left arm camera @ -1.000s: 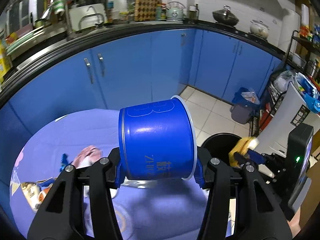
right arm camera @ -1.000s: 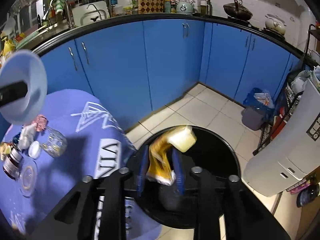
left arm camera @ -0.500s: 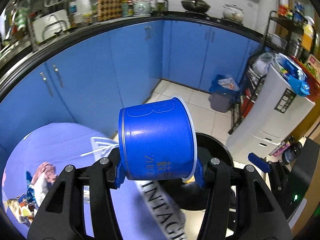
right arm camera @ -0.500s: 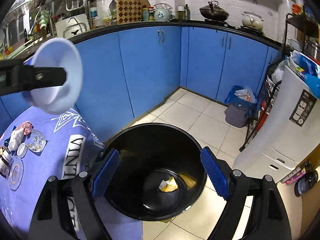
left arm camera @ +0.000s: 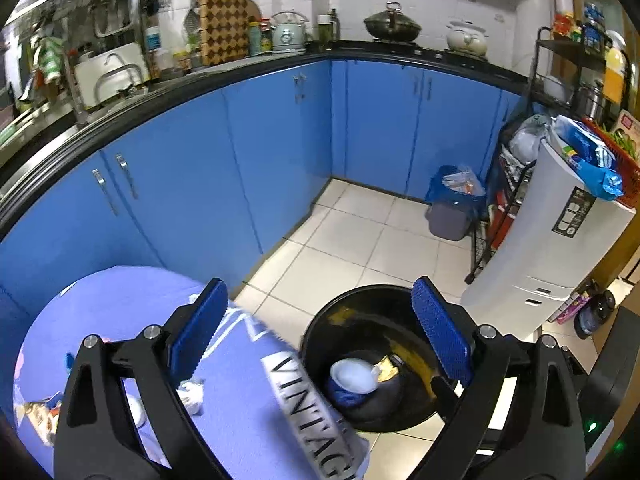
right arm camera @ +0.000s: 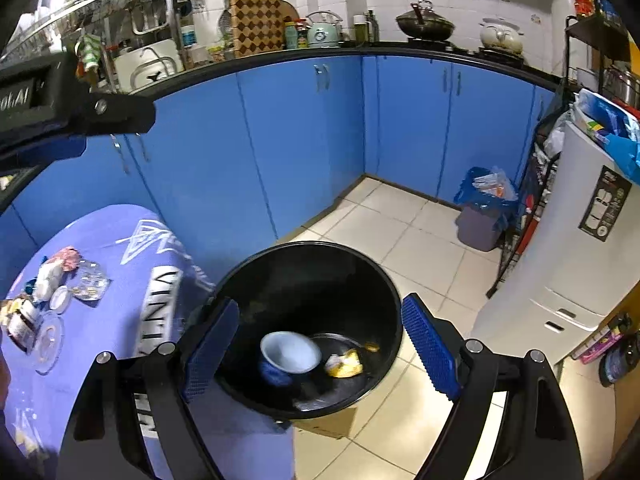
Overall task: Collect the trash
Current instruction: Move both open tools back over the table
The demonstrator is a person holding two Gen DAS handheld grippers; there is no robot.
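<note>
Left claw [left arm camera: 320,332] was opening, nothing between its jaws; blue cup [right arm camera: 290,354] had dropped into the black bin [right arm camera: 384,280] beside the yellow wrapper [right arm camera: 346,362]. Right claw [right arm camera: 320,344] open, empty. More trash left on table [right arm camera: 120,312].

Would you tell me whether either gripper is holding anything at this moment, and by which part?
Nothing is held. The left gripper is opening with nothing between its fingers, and the right gripper is open and empty. The blue cup lies in the black bin.
</note>
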